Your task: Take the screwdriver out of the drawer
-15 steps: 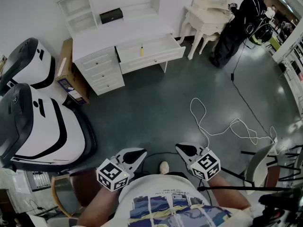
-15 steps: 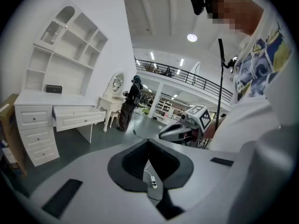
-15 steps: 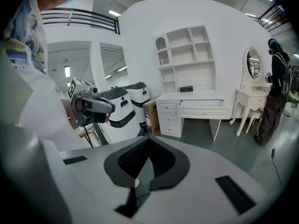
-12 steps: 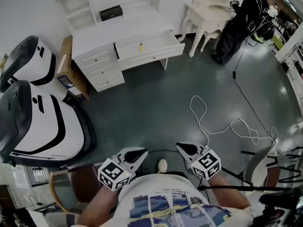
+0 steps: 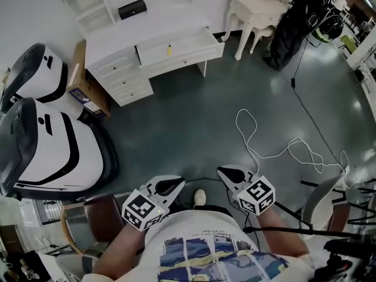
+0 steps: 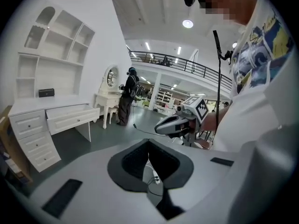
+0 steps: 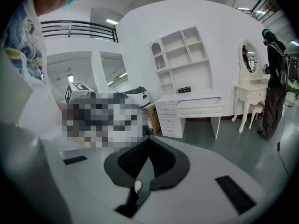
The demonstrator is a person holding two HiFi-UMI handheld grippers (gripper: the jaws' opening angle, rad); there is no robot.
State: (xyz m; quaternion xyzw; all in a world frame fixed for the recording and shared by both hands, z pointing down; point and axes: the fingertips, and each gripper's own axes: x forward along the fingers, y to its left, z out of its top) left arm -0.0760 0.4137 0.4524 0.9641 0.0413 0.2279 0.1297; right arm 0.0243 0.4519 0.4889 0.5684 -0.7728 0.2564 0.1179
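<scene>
Hanging clenched and empty near the person, the left tongs [image 5: 169, 186] and right tongs [image 5: 225, 173] have barely shifted, while the far surface [image 5: 147, 28] has slid slightly up the head view. The screwdriver [image 5: 169, 50] lies in its open drawer [image 5: 187, 44], well apart, so the approach has hardly begun.

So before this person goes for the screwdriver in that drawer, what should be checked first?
1. The white desk drawer is open: ok.
2. The small yellow screwdriver lies in it: ok.
3. Drawer within reach: not ok, it is far across the dark floor.
4. The left tool is empty: ok, jaws shut on nothing.
5. The right tool is empty: ok, jaws shut too.
6. Way clear: ok, the looped white cable lies off to the right.
</scene>
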